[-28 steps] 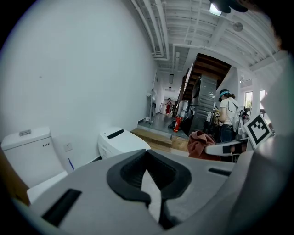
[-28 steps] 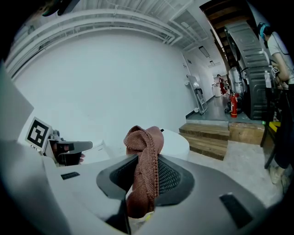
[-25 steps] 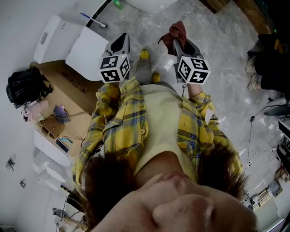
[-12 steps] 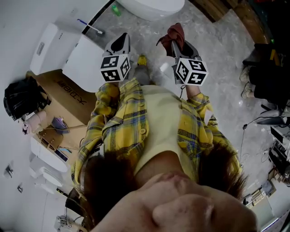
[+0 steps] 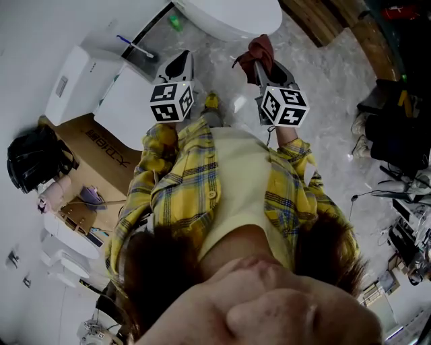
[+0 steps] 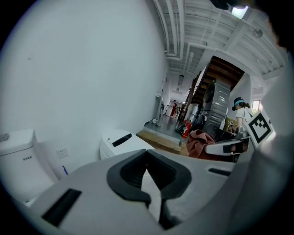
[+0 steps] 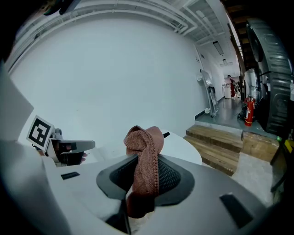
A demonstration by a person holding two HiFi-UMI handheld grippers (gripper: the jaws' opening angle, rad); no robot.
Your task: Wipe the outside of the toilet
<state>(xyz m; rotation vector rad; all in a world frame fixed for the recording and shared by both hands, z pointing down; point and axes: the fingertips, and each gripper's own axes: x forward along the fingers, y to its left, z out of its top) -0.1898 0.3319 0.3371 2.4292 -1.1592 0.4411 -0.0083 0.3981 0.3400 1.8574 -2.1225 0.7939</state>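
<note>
cardboard box (image 5: 101,145): brown, lettering on top | black bag (image 5: 34,160): just left of cardboard box | green object (image 5: 175,22): well beyond box, on marbled floor (image 5: 323,101) | wooden steps (image 5: 323,20): far right of box

white toilet (image 5: 229,13), lid down, brown cloth (image 5: 261,47) bunched in right hand-held gripper (image 5: 258,63)

The toilet (image 5: 229,13) is cut off by the head view's top edge

Lab/workshop hall, toilet (image 5: 232,13) on bare floor, cardboard box (image 5: 101,138), exposed ceiling pipes (image 6: 173,27)
</note>
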